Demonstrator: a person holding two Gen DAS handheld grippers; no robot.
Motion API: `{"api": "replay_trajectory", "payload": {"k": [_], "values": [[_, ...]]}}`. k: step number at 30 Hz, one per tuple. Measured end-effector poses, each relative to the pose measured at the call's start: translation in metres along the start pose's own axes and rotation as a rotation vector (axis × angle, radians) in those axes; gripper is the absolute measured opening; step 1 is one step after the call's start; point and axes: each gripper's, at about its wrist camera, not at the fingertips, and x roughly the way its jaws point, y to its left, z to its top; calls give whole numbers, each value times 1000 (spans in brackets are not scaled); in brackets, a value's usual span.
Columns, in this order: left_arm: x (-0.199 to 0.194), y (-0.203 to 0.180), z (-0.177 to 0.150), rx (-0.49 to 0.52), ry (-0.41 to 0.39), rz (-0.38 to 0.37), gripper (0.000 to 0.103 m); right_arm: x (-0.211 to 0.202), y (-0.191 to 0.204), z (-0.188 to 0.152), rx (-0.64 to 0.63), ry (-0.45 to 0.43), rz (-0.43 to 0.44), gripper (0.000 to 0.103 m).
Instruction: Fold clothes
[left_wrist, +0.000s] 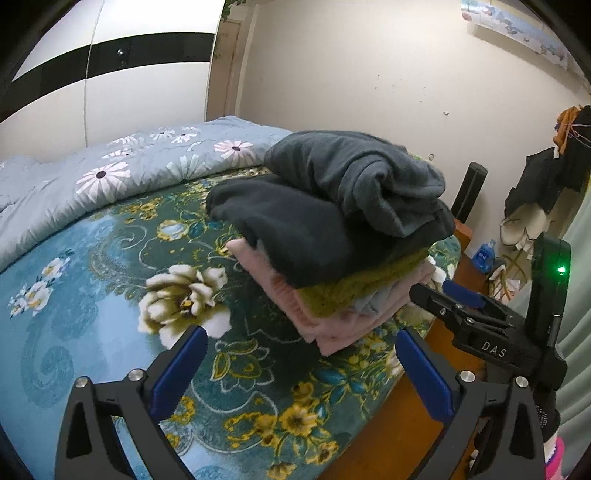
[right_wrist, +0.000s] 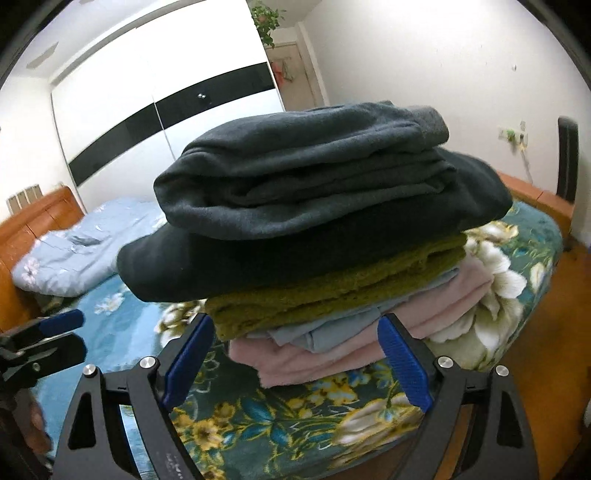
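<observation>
A stack of folded clothes (left_wrist: 332, 236) sits on the floral bedspread (left_wrist: 92, 288) near the bed's corner. From the top: a dark grey-blue garment (left_wrist: 354, 173), a black one (left_wrist: 295, 236), an olive knit (left_wrist: 351, 291), a pale blue piece, and pink ones (left_wrist: 332, 328). The stack also shows in the right wrist view (right_wrist: 314, 221). My left gripper (left_wrist: 299, 365) is open and empty, just short of the stack. My right gripper (right_wrist: 295, 350) is open and empty, its fingertips at the stack's lower layers. The right gripper also shows in the left wrist view (left_wrist: 461, 302).
A light blue flowered quilt (left_wrist: 110, 170) lies bunched at the head of the bed. A wooden bed frame (right_wrist: 532, 188) edges the mattress. A white wardrobe with a black band (right_wrist: 147, 103) stands behind. Clothes hang on a rack (left_wrist: 546, 177) at the right.
</observation>
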Motion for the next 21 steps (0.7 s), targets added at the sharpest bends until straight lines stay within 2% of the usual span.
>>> {"api": "replay_trajectory", "payload": {"k": [3,6,10,21], "values": [[-3,5,-3,-6,-3,1,103,1,7,-1,-29,-10,-59,91],[-5,11,-4,-22,-7,2,103,0,10,0,-17,-12,-18,91],[-6,17,-6,-49,-7,-2,103,0,15,2,-28,-17,-37,91],[-6,13,-7,-22,-25,112,103,4,18,2,8,25,-106,91]]}}
